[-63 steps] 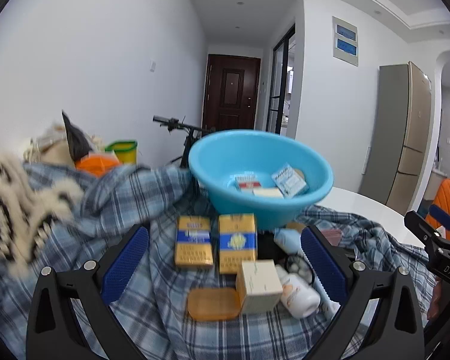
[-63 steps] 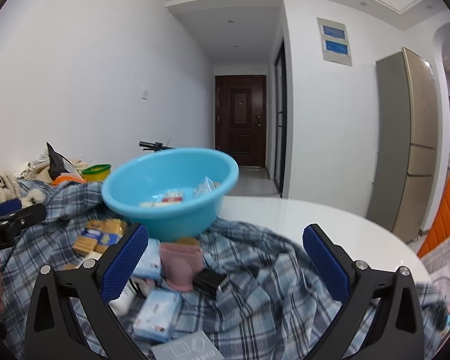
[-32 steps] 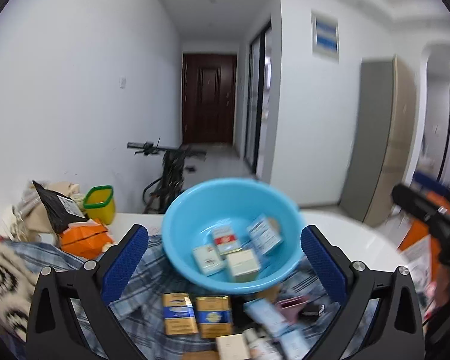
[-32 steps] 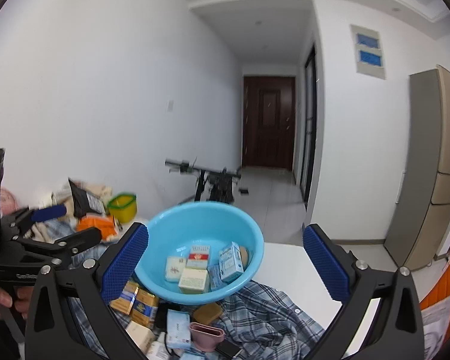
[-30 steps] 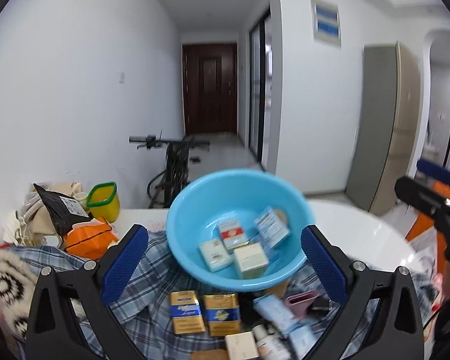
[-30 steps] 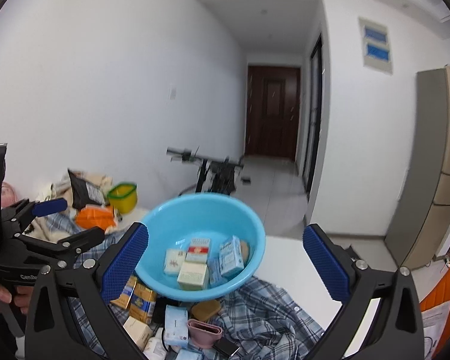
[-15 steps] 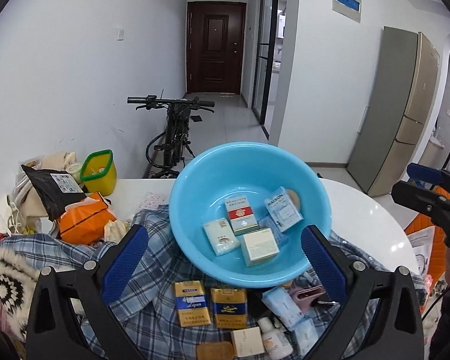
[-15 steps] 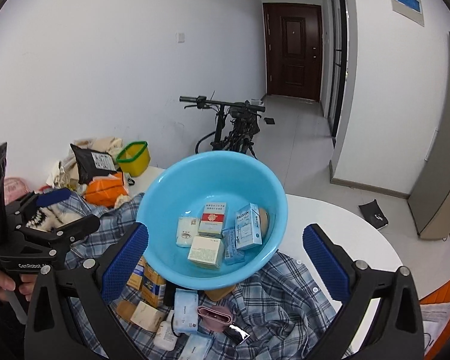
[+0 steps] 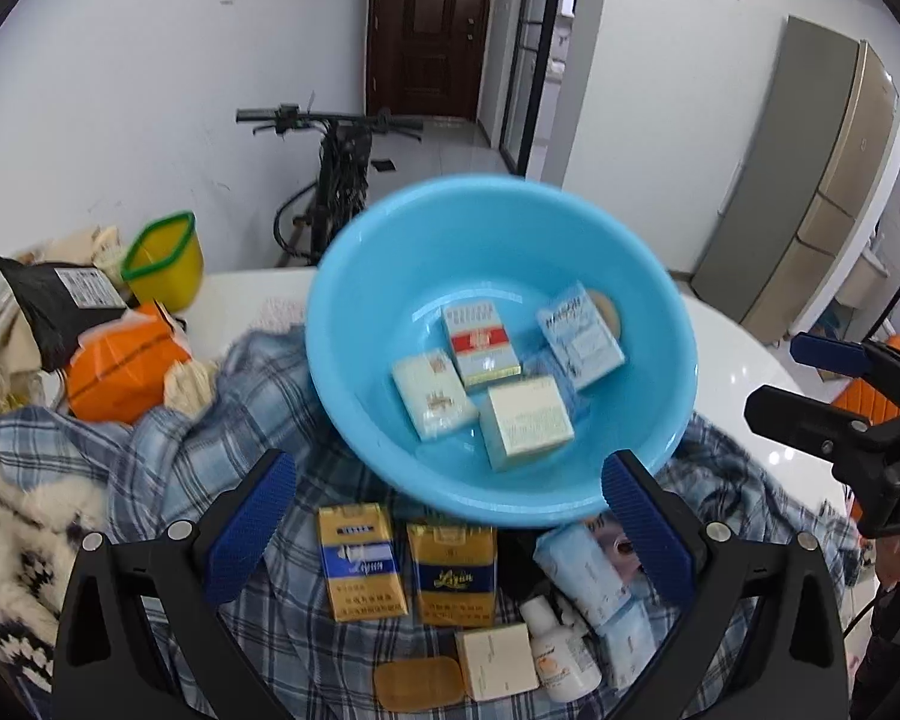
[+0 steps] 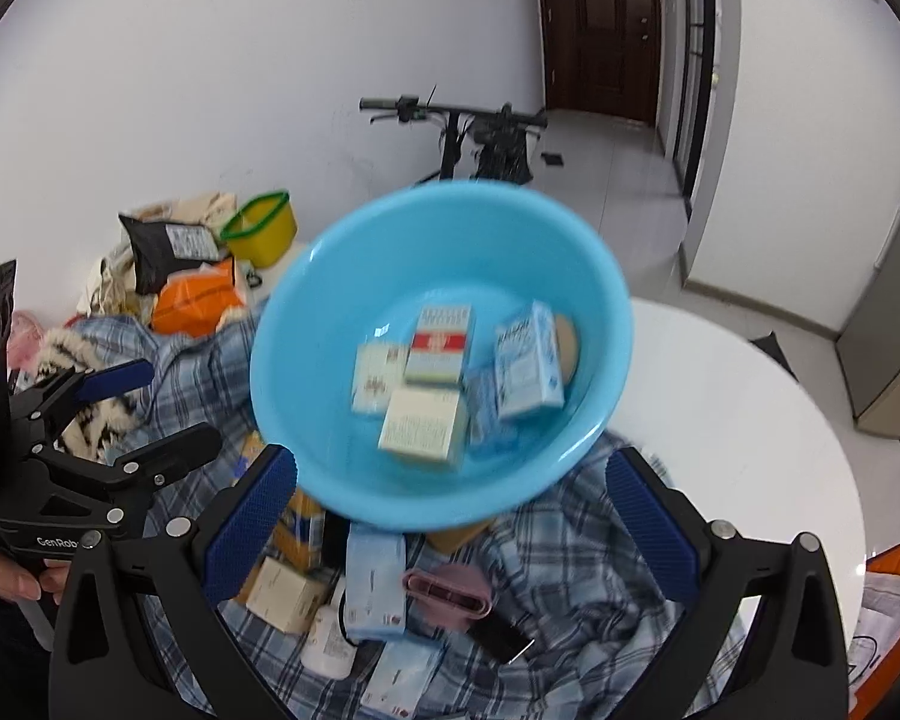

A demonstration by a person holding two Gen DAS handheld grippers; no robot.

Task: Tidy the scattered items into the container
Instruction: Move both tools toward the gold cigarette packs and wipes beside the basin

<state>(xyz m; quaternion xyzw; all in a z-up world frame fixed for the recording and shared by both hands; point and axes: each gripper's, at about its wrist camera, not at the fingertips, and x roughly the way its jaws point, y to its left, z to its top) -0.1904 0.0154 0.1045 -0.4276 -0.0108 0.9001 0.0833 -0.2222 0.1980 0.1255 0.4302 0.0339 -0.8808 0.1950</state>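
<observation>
A light blue basin [image 9: 354, 276] sits on a plaid shirt and holds several small boxes, among them a red-and-white one [image 9: 480, 339] and a cream one [image 9: 528, 420]. In front of it lie two gold boxes [image 9: 363, 570], light blue packets [image 9: 585, 570], a white bottle [image 9: 555, 660], a cream box [image 9: 495, 669] and a tan case [image 9: 417, 684]. My left gripper [image 9: 450, 516] hovers open above these, holding nothing. My right gripper [image 10: 450, 510] is open and empty above the basin's [image 10: 282, 324] near edge, over a pink pouch [image 10: 447, 597].
The plaid shirt [image 9: 180, 468] covers part of a white round table [image 10: 720, 396]. A yellow tub [image 9: 162, 258], orange bag [image 9: 120, 366] and black pouch [image 9: 60, 300] crowd the left. A bicycle [image 9: 342, 162] and fridge [image 9: 810, 192] stand beyond.
Both grippers rose from near table level and tilted down, so the basin's inside and the scattered items now show from above. Both stayed open and empty.
</observation>
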